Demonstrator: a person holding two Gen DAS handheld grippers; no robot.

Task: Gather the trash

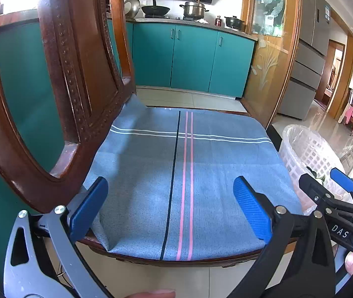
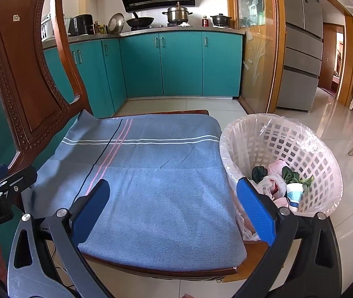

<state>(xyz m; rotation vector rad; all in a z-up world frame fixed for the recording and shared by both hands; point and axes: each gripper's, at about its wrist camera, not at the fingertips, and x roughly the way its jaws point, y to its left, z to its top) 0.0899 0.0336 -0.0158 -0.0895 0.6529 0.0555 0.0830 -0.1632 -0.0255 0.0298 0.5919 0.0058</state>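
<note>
Right wrist view: right gripper (image 2: 174,208) spread wide, holding nothing, over blue cloth (image 2: 151,173) on chair (image 2: 24,74). Trash (image 2: 278,181) lies in lined basket (image 2: 325,164) at 3 o'clock. Left gripper (image 1: 171,206) likewise spread.

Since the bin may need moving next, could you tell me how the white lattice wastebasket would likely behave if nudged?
The wastebasket looks like thin openwork plastic, so probably light and apt to slide on the glossy tiled floor. Its contents sit low, so it should stay upright. The loose liner bag would likely crinkle and slip.
</note>
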